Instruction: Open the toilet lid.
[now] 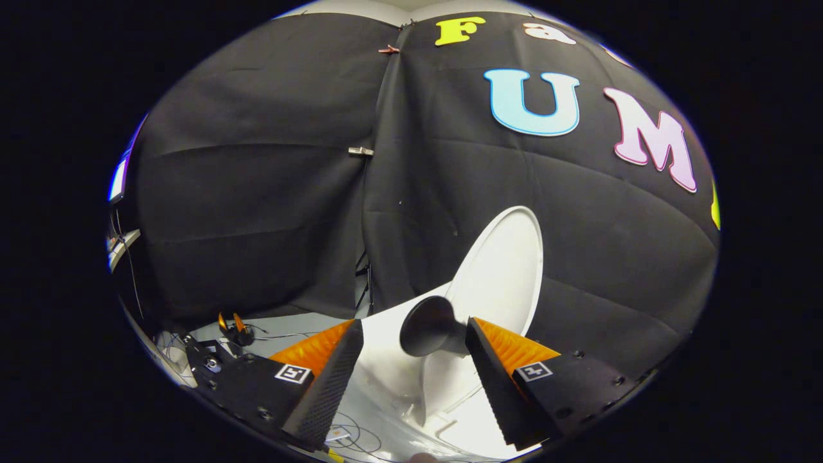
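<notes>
Two fingers of my hand-held gripper (pixel 411 360) stand well apart, with nothing pressed between them; the dark knob (pixel 429 326) on the toilet lid (pixel 501 270) sits in the gap, nearer the right finger, and I cannot tell whether that finger touches it. The lid itself is raised: its white oval face stands steeply, tilted to the right and leaning toward the black cloth wall (pixel 257 193) beyond, just ahead of and above my fingers. I judge the fingers are spread this wide because the knob is the only graspable feature on a smooth lid, and a wide gap lets it pass freely between them without dragging. The lid is plain glossy white with a raised rim around its oval outline, clean, with no visible marks; the knob is dark, flared like a small funnel, stem end fixed to the lid's near face. Below the lid, white curved surfaces of the toilet body (pixel 386 379) show between my fingers, though which part is seat and which is bowl I cannot tell. Far left on the floor lie loose cables (pixel 270 334). From how the lid stands, opening looks essentially accomplished.
</notes>
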The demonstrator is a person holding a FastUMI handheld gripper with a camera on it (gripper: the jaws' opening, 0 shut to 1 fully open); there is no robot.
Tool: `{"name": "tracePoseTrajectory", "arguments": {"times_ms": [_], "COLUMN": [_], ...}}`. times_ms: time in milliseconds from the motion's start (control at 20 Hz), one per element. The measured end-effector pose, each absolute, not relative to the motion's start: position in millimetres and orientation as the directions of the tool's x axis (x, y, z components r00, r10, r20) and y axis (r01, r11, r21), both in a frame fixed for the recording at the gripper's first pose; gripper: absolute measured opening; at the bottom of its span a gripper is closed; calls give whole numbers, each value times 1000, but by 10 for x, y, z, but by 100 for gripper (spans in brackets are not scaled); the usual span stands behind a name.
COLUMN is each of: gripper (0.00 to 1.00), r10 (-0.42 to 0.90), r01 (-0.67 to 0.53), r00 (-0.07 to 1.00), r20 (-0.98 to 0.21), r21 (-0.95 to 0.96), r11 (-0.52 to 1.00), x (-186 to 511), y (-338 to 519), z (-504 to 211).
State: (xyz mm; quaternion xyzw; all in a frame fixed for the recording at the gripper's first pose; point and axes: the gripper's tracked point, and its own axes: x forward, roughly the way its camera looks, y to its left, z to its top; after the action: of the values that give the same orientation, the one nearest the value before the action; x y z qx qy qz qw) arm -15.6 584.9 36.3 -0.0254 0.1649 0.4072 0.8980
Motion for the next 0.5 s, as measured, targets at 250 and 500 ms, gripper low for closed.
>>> {"name": "tracePoseTrajectory", "arguments": {"times_ms": [250, 500], "gripper": [99, 99], "r10": [794, 763], "r01": [-784, -765], "r00": [594, 643], "r20": [-129, 68], "r21": [126, 108], "r11": [607, 635], "x": [-235, -61], "y": [5856, 5315], "z": [1056, 1840]}}
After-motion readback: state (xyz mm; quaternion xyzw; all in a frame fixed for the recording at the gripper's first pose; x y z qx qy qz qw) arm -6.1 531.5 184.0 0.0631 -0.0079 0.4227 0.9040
